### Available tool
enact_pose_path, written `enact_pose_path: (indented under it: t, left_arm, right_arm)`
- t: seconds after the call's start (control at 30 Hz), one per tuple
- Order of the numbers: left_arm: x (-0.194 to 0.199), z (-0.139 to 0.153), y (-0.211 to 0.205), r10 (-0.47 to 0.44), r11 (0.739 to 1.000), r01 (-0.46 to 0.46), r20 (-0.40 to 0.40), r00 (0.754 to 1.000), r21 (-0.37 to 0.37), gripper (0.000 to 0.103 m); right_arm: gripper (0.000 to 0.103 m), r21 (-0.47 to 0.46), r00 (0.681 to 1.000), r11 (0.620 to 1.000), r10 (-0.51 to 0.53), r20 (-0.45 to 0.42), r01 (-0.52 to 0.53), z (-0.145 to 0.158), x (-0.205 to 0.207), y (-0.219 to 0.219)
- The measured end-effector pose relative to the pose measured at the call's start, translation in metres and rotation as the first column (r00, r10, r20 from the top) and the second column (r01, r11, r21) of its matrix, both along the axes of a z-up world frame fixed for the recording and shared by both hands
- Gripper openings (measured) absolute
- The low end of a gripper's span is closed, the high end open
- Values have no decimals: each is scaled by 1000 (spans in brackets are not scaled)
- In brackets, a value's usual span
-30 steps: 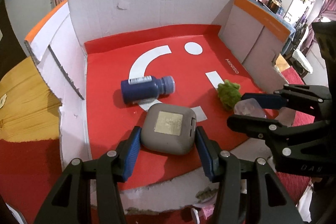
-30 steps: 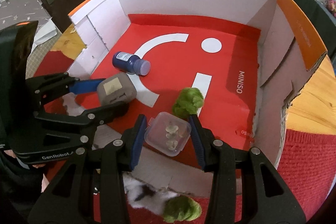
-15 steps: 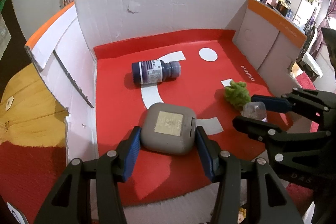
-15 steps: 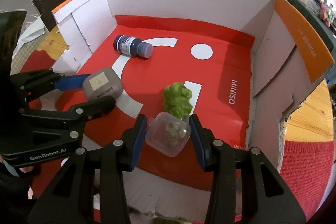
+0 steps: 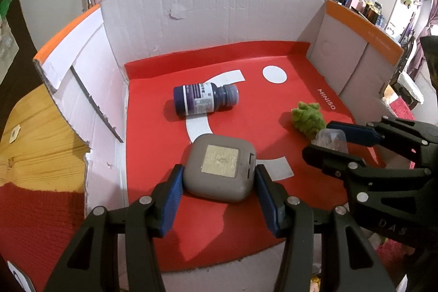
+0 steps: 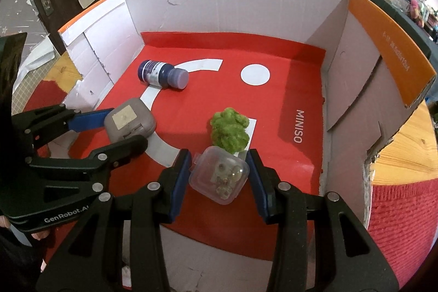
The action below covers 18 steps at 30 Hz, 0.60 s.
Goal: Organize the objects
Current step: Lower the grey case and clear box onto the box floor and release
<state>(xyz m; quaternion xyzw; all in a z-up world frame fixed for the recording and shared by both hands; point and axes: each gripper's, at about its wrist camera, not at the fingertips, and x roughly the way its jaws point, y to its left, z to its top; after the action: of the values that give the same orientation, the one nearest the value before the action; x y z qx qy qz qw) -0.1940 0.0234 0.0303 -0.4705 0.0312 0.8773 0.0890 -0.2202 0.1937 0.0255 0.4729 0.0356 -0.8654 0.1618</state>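
A: The biggest thing is the cardboard box (image 5: 208,18), white walls and a red floor, filling the middle of both views. It sits on a wooden tabletop (image 5: 35,138) with a red knitted cloth (image 6: 397,212) showing at the lower right of the right view.

B: And inside it?

A: A dark blue bottle (image 5: 205,99) lies on its side above centre. A green fuzzy tuft (image 6: 230,129) sits right of centre.

B: What do the claws have?

A: The left claw (image 5: 219,179) is closed on a grey square case (image 5: 220,168), low centre in its view, pads against both sides. The right claw (image 6: 219,171) is clamped on a small clear plastic box (image 6: 220,175) with little metal pieces inside, just below the tuft.

B: So both are over the red floor already.

A: I'd say they're about to be set down. Best to lower each until it rests flat, the clear box clear of the tuft, then open the claws gently so nothing tips or skids.
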Motion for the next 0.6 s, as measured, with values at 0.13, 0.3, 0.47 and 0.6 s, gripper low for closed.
enact_pose_path:
  t: [0.13, 0.3, 0.47, 0.6]
  left_arm:
    - [0, 0, 0, 4, 1000, -4, -3, 1000, 2, 54]
    - [-1, -1, 0, 5, 1000, -5, -2, 1000, 6, 54]
    - [-1, 0, -1, 6, 1000, -6, -1, 1000, 13, 54]
    - [-2, -1, -1, 8, 1000, -8, -6, 1000, 12, 54]
  right_arm:
    - [40, -4, 1000, 1000, -5, -8, 5, 0, 1, -3]
    - [40, -22, 1000, 1000, -8, -11, 7, 1, 4, 0]
    - [40, -35, 1000, 999, -8, -10, 8, 1, 4, 2]
    - [40, -38, 1000, 999, -8, -10, 7, 0, 4, 1]
